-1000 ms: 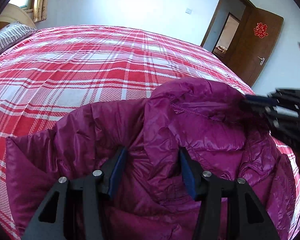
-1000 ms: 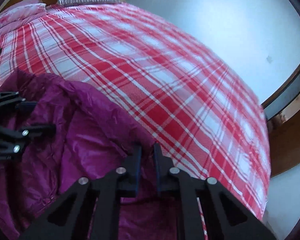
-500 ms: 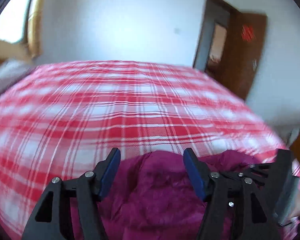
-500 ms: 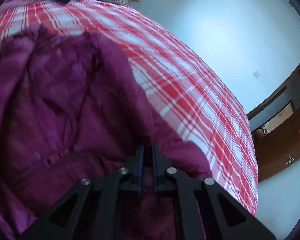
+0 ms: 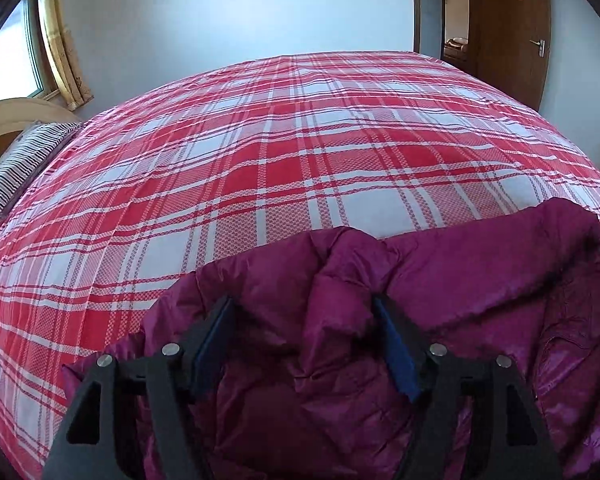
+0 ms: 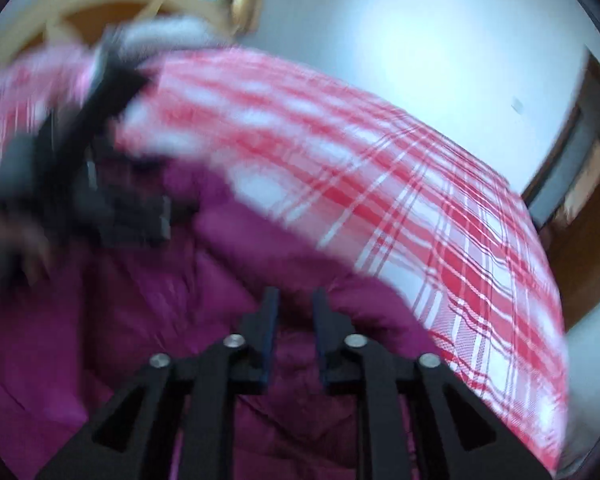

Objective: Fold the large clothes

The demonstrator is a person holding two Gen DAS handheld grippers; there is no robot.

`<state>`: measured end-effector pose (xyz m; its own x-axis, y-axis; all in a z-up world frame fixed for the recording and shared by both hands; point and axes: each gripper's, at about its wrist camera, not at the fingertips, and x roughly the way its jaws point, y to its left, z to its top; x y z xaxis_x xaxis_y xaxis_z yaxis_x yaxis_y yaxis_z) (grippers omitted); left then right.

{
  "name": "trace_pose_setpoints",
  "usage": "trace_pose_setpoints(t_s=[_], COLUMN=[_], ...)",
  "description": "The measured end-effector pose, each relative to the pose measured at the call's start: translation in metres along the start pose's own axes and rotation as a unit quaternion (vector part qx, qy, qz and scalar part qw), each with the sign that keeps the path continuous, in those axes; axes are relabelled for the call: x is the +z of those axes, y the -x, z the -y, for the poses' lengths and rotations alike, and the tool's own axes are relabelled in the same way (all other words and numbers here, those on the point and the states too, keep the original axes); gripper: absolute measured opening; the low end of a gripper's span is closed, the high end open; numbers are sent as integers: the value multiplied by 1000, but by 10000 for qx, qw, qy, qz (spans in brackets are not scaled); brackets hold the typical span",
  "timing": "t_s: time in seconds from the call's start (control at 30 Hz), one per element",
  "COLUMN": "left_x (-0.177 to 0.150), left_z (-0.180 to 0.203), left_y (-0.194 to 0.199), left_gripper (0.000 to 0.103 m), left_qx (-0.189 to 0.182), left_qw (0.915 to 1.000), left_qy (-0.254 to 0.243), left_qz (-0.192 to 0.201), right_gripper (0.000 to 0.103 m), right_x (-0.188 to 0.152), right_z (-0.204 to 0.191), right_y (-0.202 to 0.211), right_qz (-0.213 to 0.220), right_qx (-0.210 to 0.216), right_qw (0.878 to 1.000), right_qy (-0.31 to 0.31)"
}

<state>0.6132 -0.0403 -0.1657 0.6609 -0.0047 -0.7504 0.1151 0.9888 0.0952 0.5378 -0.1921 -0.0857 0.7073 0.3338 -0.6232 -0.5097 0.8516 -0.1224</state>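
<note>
Magenta puffer jacket lies bunched at the near edge of the bed, on the red plaid cover. My left gripper has jaws spread wide, just been opening — a ridge of fabric rises between them but the pads don't press it. Right gripper: jaws parted a little, also just opening, jacket below and between them; the right view is smeared, so I judge it released rather than pinching.

Risks as I see them: the slick padded shell springs back once free, so the fold may slump open. Closing on a puffed ridge could catch one layer only. The two grippers sit near each other — a hasty regrasp could knock them together.
</note>
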Motion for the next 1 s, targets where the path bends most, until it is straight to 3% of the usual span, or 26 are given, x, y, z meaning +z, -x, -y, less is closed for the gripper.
trace_pose_setpoints(t_s=[0.1,0.17,0.27,0.4,0.53,0.6,0.63,0.73,1.0], left_x=[1,5,15,37,36,24,19,10,6], left_z=[4,5,6,24,55,51,46,29,30], left_y=[2,10,39,71,41,10,2,-7,-16], left_gripper=[72,72,72,72,73,73,73,81,90], left_qx=[49,91,18,-289,-273,-38,-99,-308,-279], left_qw=[10000,9999,9990,9946,9971,9989,9993,9993,9992], left_qy=[-46,-62,-8,-73,-552,-457,-332,55,133], left_qz=[6,76,437,993,440,-18,-136,-194,-269], right_gripper=[48,48,33,31,31,31,31,31,31], right_x=[13,9,-12,-24,-28,-29,-31,-31,-31], right_z=[14,22,23,23,24,24,25,22,18], right_y=[-4,-29,-64,-69,-70,-69,-69,-70,-75], right_qz=[111,-159,-695,-677,-696,-682,-677,-663,-762], right_qx=[-243,-310,-367,-393,-367,-327,-300,-314,-350], right_qw=[9953,9901,9856,9852,9852,9848,9843,9847,9853], right_qy=[-935,-1363,-1495,-1524,-1525,-1564,-1604,-1583,-1486])
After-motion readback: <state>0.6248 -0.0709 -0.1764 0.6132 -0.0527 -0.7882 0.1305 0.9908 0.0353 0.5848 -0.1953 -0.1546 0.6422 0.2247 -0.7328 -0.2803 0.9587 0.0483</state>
